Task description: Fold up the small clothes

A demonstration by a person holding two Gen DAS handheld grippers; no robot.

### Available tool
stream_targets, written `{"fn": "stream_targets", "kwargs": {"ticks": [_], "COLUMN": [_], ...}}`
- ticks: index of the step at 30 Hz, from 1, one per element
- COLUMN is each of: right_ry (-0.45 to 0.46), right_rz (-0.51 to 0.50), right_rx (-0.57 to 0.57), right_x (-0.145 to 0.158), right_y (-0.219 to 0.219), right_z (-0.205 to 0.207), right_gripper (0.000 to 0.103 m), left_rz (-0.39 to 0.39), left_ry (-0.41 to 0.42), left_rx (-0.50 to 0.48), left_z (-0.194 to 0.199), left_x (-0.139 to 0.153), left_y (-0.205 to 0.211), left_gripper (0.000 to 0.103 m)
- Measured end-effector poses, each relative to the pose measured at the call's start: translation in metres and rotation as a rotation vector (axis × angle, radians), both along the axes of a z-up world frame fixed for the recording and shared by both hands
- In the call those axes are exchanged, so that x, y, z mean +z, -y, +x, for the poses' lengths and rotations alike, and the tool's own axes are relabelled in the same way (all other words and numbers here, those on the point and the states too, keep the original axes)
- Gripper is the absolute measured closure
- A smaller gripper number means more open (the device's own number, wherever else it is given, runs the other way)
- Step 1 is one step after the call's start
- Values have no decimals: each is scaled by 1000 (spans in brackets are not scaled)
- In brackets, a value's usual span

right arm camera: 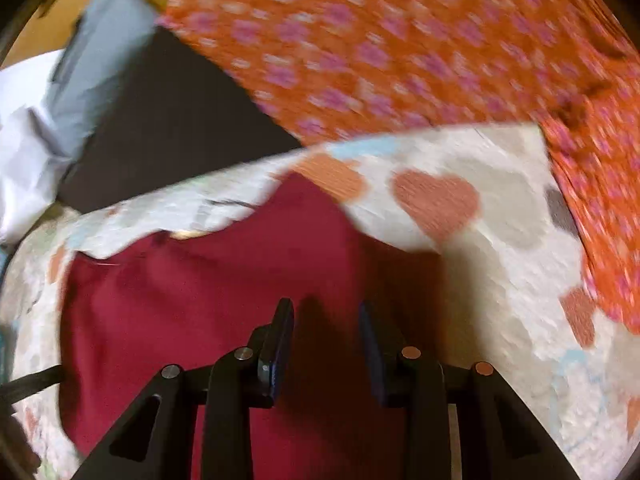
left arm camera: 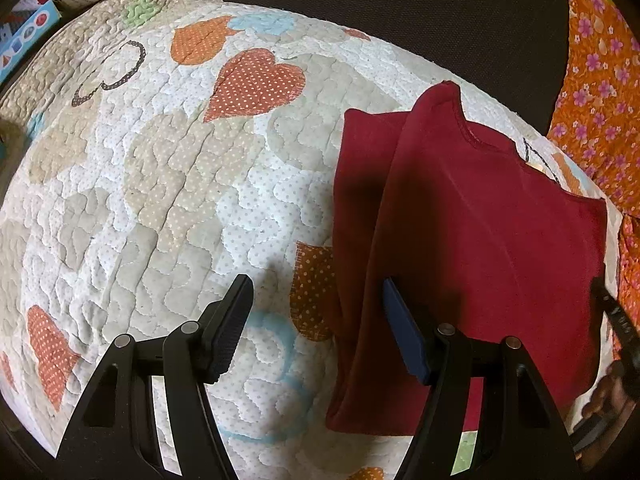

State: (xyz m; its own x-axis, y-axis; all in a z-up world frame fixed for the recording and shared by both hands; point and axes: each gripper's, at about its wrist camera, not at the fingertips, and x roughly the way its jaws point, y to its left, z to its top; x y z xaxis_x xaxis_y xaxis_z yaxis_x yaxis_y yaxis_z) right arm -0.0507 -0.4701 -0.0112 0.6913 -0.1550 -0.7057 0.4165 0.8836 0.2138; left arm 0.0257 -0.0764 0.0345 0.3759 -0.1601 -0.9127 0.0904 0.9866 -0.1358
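A small dark red garment (left arm camera: pixel 472 248) lies partly folded on a quilted mat with heart patches (left arm camera: pixel 180 184); its neckline faces the far side. My left gripper (left arm camera: pixel 316 296) is open and empty, at the garment's left edge, one finger over the mat and one over the cloth. In the right wrist view, which is blurred by motion, the red garment (right arm camera: pixel 192 300) fills the lower left on the mat (right arm camera: pixel 500 240). My right gripper (right arm camera: pixel 326 320) is open and empty just above the garment's right part. Its tip also shows in the left wrist view (left arm camera: pixel 612 312).
An orange cloth with pink flowers (left arm camera: pixel 600 92) lies along the right side, also in the right wrist view (right arm camera: pixel 400 40). A dark surface (left arm camera: pixel 400 20) lies beyond the mat. Papers and a blue box (left arm camera: pixel 28 28) sit at the far left; a white and grey cloth (right arm camera: pixel 60 100) lies far left.
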Motion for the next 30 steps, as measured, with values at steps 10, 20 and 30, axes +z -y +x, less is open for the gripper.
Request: {"fn": "stream_targets", "kwargs": {"ticks": [10,20,30], "right_ry": [16,-38,14], "right_rz": [-11,8,18], "right_rx": [115,158,235], "right_x": [20,2,23], "right_y": [-17,-28,-54], "right_z": [-24,-25,-26], "right_gripper": [68,62,62], "left_rz": [5,-57,-144], "left_ry": [-1,-18,-30], "left_rx": [-7,11,7], "left_z": [-2,0,1], "left_x": [0,2,5], "left_y": [4,-2,-6], "left_gripper": [36,36,36]}}
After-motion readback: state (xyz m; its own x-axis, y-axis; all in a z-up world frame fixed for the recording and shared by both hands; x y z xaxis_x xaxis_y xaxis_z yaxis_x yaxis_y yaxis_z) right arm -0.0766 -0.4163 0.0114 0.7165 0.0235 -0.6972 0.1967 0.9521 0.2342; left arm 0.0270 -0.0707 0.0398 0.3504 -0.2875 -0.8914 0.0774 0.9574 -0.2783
